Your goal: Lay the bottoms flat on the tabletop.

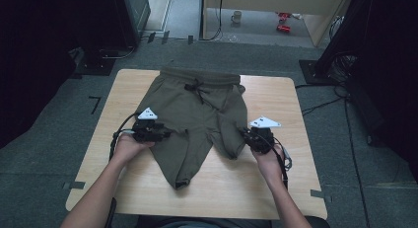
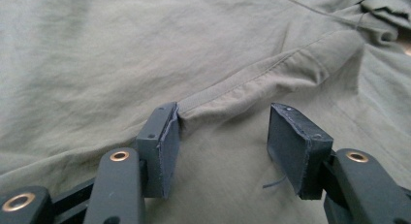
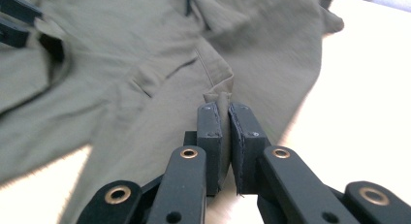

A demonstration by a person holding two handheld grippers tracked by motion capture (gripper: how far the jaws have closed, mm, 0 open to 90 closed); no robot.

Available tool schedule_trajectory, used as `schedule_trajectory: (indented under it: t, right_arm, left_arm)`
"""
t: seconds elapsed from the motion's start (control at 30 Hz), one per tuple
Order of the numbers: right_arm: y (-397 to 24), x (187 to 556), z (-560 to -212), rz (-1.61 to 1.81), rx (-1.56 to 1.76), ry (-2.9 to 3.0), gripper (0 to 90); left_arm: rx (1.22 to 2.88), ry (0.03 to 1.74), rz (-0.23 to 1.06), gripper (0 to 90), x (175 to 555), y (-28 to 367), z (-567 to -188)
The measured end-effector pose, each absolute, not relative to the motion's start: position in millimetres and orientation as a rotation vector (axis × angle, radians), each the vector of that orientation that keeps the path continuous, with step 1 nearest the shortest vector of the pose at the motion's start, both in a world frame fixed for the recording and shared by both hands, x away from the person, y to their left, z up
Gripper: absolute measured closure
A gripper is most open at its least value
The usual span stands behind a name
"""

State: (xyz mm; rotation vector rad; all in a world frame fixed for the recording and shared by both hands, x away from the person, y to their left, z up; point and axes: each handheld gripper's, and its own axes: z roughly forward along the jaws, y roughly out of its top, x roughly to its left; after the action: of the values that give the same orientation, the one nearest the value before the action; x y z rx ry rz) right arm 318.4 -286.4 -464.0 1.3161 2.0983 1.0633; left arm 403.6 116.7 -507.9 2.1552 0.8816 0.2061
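Observation:
A pair of olive green shorts lies on the wooden table, waistband and drawstring at the far side. My left gripper rests on the left leg with its jaws open. In the left gripper view a seam ridge of the shorts runs between the pads, touching the left one. My right gripper is at the edge of the right leg, which is bunched and pulled inward. In the right gripper view its jaws are shut on a pinched fold of the shorts.
Bare tabletop lies in front of the shorts and along both sides. Beyond the far edge is grey floor with a white mug and red objects. Dark equipment stands left and right, with cables on the floor at the right.

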Motion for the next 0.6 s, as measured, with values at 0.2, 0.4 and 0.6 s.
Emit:
schedule_trajectory:
  t: [0.2,0.4,0.6]
  right_arm:
    - [-314,307,-464,0.997,1.350,2.077,83.9]
    - [-336,295,-471,0.943,1.391,2.070,83.9]
    - [-344,282,-478,0.892,1.402,2.091,83.9]
  left_arm:
    - [2.157,0.883,0.205,44.3,403,116,-507]
    - [2.162,0.889,0.198,44.3,403,114,-508]
    - [2.165,0.888,0.195,44.3,403,115,-508]
